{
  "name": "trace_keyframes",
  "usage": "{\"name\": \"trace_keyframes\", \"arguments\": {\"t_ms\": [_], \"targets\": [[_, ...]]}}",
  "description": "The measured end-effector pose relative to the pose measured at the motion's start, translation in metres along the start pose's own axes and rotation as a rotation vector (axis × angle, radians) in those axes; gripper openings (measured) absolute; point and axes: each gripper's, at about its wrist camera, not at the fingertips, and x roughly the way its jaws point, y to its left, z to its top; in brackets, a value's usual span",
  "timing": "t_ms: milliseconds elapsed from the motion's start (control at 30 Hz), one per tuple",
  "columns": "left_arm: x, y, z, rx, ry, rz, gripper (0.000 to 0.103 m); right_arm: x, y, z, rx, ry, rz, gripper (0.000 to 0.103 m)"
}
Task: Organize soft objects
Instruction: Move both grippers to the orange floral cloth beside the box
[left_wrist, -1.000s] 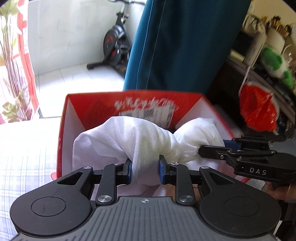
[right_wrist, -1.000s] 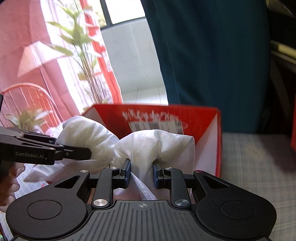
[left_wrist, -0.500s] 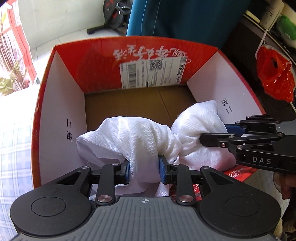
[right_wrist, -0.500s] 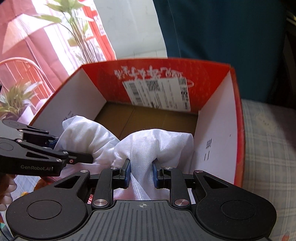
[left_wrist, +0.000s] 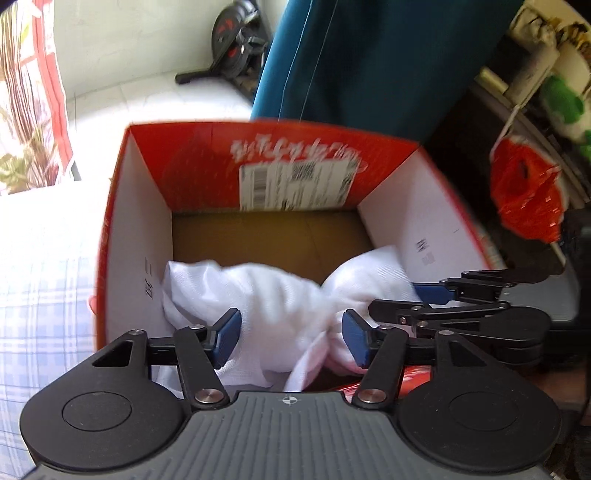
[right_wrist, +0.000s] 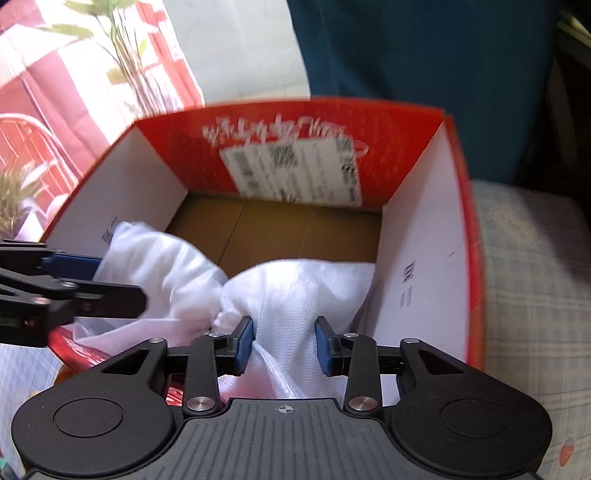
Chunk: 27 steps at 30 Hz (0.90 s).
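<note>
**White cloth goes into the red box as both grippers let go**

A bunched white mesh cloth (left_wrist: 280, 306) lies inside the near half of an open red carton (left_wrist: 192, 170), low in the left wrist frame, pinched at the middle into two soft lobes. The left gripper (left_wrist: 291, 338) is opening, its blue pads clear of the fabric that sags between them. At lower centre of the right wrist frame, the right gripper (right_wrist: 284, 345) is opening too; cloth fills the gap and touches its pads, so the hold looks nearly released. The placing step seems all but done; what remains, by this view, is drawing both tools clear and fetching any further soft items, none of which show here. The fabric is thin, faintly ribbed and limp. The carton is stiff card, white inside walls, brown floor, a shipping label (right_wrist: 291, 166) on its far wall. A pale checked cover (right_wrist: 532, 280) lies beneath.
</note>
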Motion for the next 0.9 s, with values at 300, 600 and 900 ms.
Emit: {"name": "trace_keyframes", "arguments": {"t_ms": [300, 600, 900], "targets": [[-0.064, -0.003, -0.024, 0.008, -0.115, 0.045, 0.066, -0.077, 0.017, -0.014, -0.064, -0.177, 0.057, 0.037], [-0.090, 0.014, -0.080, -0.014, -0.105, 0.038, 0.070, -0.105, 0.043, -0.058, -0.104, -0.178, 0.143, 0.038], [-0.079, 0.048, -0.129, -0.132, -0.061, -0.016, 0.081, -0.083, 0.060, -0.099, -0.081, -0.080, 0.182, 0.048]]}}
